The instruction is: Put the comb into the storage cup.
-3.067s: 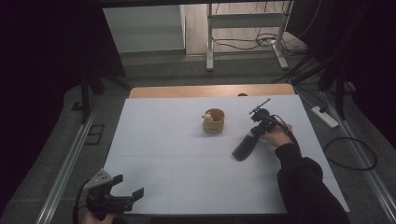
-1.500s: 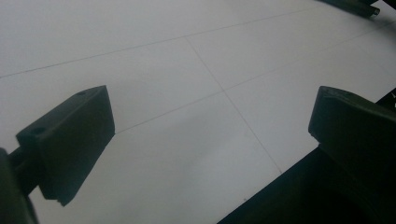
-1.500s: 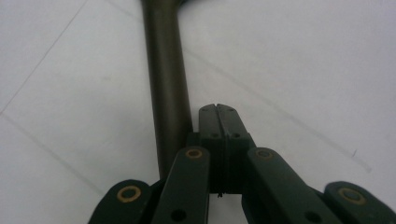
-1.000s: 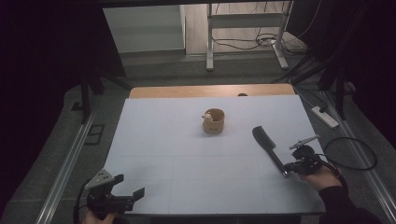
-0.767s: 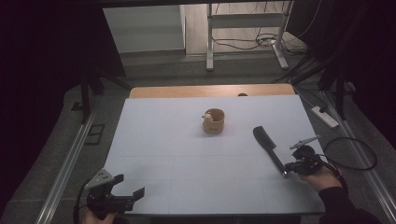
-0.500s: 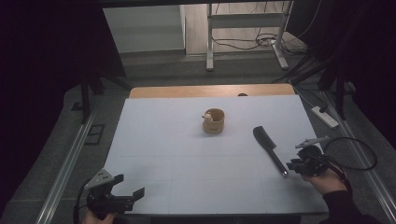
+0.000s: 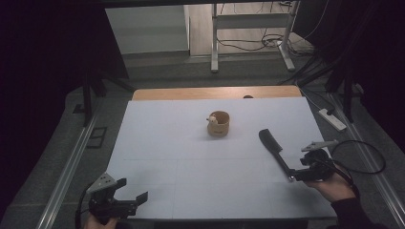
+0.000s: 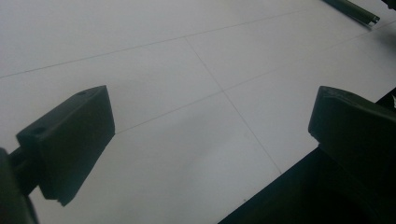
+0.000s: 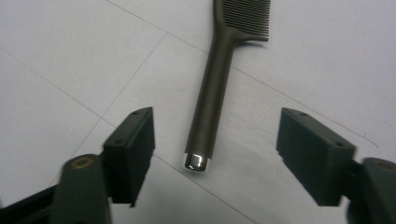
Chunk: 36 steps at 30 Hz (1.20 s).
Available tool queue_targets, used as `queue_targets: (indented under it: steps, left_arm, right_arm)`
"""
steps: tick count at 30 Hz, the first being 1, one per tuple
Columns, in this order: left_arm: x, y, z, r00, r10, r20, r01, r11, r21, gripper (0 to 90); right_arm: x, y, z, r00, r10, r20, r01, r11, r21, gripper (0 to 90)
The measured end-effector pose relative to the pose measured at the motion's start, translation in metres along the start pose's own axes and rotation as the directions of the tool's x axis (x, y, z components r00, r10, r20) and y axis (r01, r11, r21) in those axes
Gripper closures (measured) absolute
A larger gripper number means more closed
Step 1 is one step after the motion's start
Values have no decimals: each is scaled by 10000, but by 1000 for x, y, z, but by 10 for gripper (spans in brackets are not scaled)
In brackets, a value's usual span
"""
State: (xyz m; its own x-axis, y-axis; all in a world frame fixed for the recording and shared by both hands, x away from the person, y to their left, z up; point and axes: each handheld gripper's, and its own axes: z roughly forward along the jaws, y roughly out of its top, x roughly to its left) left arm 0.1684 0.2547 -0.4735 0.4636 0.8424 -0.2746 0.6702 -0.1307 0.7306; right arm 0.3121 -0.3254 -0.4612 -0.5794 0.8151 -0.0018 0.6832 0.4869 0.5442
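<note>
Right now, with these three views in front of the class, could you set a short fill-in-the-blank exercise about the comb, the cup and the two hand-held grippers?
1. The black plastic comb lies flat on the ______ table sheet.
2. The jaws of the right hand-held gripper stand ______, apart from the comb's handle.
3. The small round wooden cup stands to the ______ of the comb in the high view.
4. The left hand-held gripper holds ______.

Missing words: white; open; left; nothing
</note>
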Motion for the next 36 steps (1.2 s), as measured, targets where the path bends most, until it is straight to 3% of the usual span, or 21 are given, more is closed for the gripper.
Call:
queue_targets:
  steps: [3, 7, 13, 28, 36]
  left_arm:
    - [0, 0, 0, 10000, 8, -10, -8, 10000, 5, 9]
    - [0, 0, 0, 10000, -10, -2, 10, 10000, 10, 9]
    - [0, 0, 0, 10000, -8, -7, 8, 10000, 26, 9]
    - [0, 0, 0, 10000, -4, -8, 4, 10000, 42, 9]
    - [0, 0, 1, 10000, 6, -5, -6, 10000, 69, 9]
  right_arm:
    - [1, 2, 1, 9999, 8, 107, -9, 10000, 57, 191]
    - [-3, 5, 2, 9991, 413, -120, -413, 9991, -3, 91]
    - [-3, 10, 3, 9987, 507, 39, -507, 9987, 31, 2]
    - [0, 24, 17, 10000, -31, 15, 31, 9994, 350, 0]
    - [-1, 31, 23, 9999, 19, 168, -26, 9992, 399, 0]
